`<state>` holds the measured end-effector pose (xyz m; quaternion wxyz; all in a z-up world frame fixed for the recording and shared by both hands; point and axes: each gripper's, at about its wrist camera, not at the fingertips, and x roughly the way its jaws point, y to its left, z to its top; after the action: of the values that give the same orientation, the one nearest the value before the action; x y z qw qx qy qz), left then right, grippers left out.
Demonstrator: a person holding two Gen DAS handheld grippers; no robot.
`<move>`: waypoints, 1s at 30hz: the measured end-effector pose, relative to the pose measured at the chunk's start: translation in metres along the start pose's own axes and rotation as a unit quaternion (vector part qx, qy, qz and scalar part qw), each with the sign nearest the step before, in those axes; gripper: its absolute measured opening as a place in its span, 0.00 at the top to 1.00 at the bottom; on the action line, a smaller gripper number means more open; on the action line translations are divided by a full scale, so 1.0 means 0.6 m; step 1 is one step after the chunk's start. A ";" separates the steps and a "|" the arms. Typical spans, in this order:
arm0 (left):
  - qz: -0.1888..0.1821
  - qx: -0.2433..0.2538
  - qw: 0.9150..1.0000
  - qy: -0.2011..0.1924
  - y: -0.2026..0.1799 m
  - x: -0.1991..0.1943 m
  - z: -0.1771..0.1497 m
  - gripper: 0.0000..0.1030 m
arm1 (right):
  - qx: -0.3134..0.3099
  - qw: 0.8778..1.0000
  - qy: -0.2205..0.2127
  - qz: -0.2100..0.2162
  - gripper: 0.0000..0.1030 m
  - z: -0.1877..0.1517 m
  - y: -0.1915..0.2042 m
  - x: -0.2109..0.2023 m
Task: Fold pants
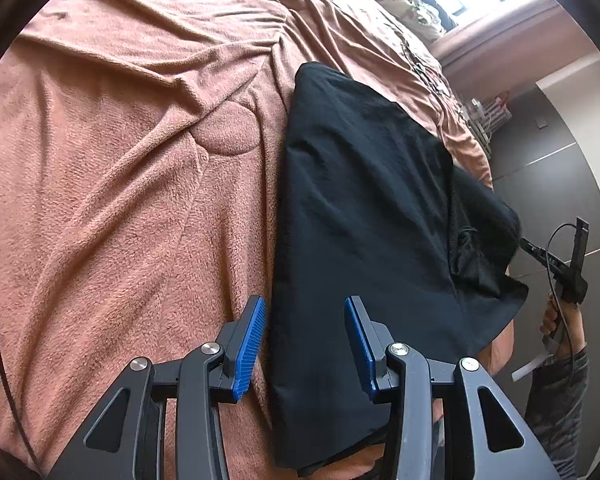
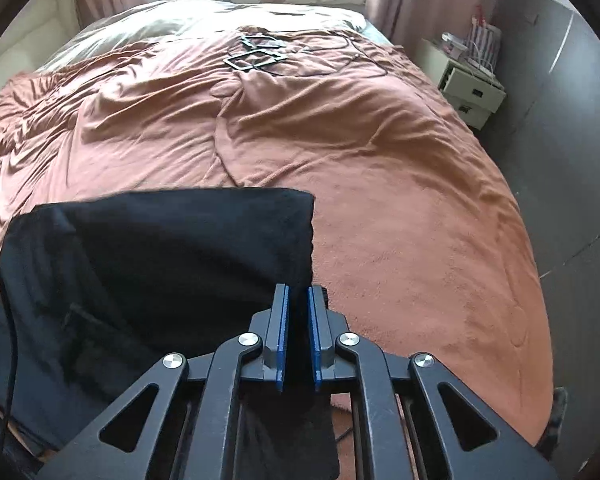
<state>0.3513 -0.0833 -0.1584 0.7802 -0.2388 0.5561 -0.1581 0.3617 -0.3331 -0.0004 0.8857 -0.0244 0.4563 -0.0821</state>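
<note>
Soft, limp black pants (image 2: 148, 264) are pinched at the near corner by the right gripper (image 2: 298, 332); the left gripper (image 1: 305, 344) is held open, empty.

The dark pants (image 2: 148, 280) run off the lower frame edge, their near hem hidden behind the right tongs (image 2: 298, 336).

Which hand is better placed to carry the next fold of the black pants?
Right, probably. The right tongs are already shut on a corner of the black pants, lifted off the brown blanket. The left tongs hang open over the pants' edge, gripping nothing.
</note>
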 end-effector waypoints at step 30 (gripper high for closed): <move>-0.006 -0.010 1.000 0.002 0.010 0.005 -0.011 0.57 | -0.259 0.954 0.079 0.129 0.48 -0.047 0.143 0.094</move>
<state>0.3456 -0.0812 -0.1658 0.7757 -0.2496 0.5578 -0.1575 0.3817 -0.2572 -0.0721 0.8133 -0.1876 0.5293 0.1521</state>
